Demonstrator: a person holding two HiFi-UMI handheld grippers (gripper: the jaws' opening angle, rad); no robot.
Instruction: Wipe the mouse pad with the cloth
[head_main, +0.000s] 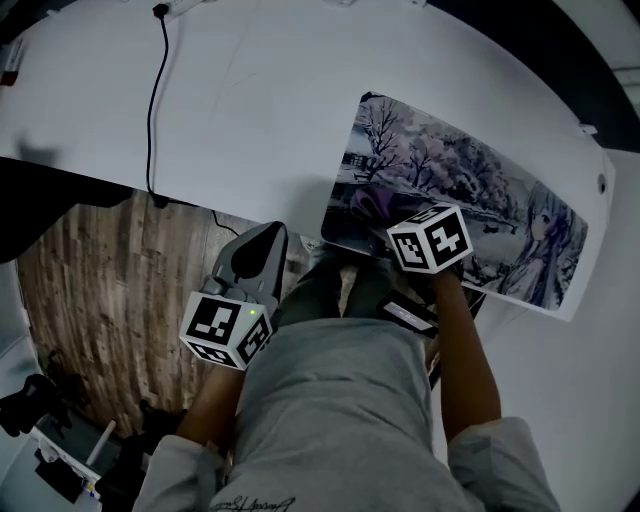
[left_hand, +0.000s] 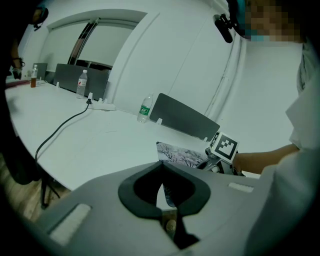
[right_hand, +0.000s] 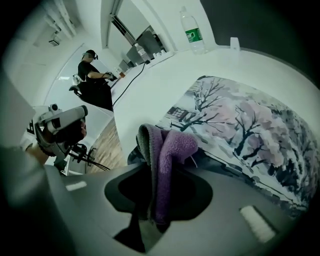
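Note:
The mouse pad (head_main: 470, 200), printed with snowy trees and a cartoon figure, lies on the right of the white table (head_main: 260, 110). My right gripper (head_main: 400, 225) is shut on a purple cloth (head_main: 370, 200) at the pad's near left corner. In the right gripper view the cloth (right_hand: 167, 150) stands folded between the jaws of the right gripper (right_hand: 155, 170), just above the mouse pad (right_hand: 240, 120). My left gripper (head_main: 262, 235) hangs off the table's near edge, over the floor, apart from the pad. In its own view the left gripper (left_hand: 161, 172) is shut and holds nothing.
A black cable (head_main: 152, 100) runs across the table's left part to a power strip (head_main: 190, 8) at the back. A water bottle (right_hand: 192, 30) stands beyond the pad. Wooden floor (head_main: 110, 290) lies below the table edge. Another person (right_hand: 92, 75) stands far off.

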